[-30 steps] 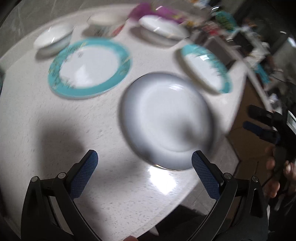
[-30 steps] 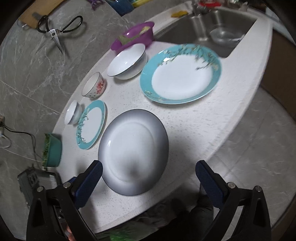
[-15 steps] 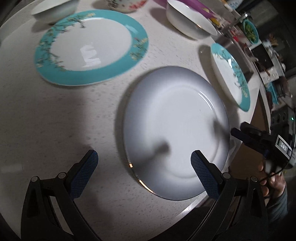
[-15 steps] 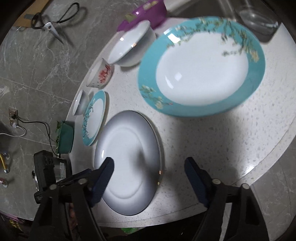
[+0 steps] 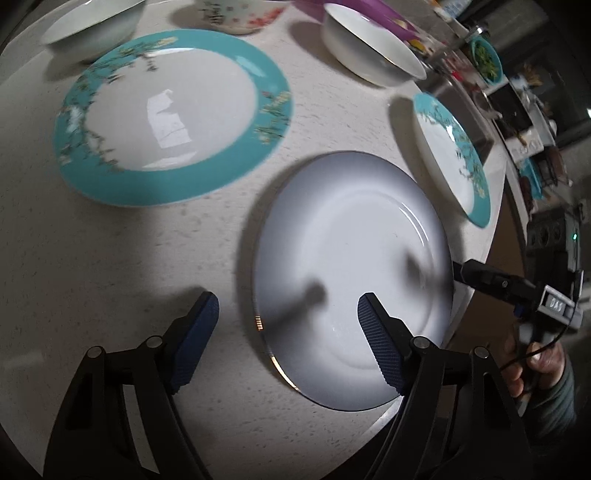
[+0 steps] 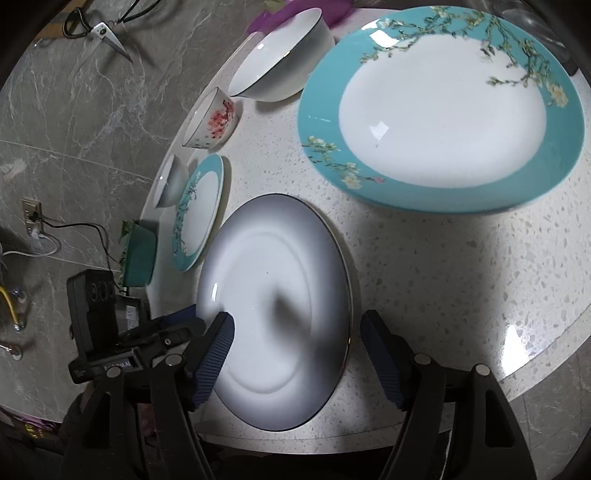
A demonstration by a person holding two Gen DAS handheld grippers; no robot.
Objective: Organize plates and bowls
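A plain white plate [image 5: 351, 273] with a thin gold rim lies near the counter's front edge; it also shows in the right wrist view [image 6: 275, 306]. My left gripper [image 5: 288, 332] is open and low over its near rim, one finger on each side of the edge. My right gripper [image 6: 295, 350] is open and straddles the plate's other rim; its tip [image 5: 476, 273] shows at the plate's right edge. Two teal-rimmed plates [image 5: 173, 114] [image 5: 454, 155] lie behind.
A large white bowl [image 5: 369, 48], a flowered cup [image 5: 236, 14] and a small white bowl [image 5: 92, 26] stand at the back of the white speckled counter [image 5: 110, 266]. A purple dish [image 5: 373, 11] is behind the large bowl. Scissors [image 6: 99, 26] hang on the wall.
Both grippers have dropped closer to the white plate from opposite sides. Their fingers have narrowed somewhat but remain open.
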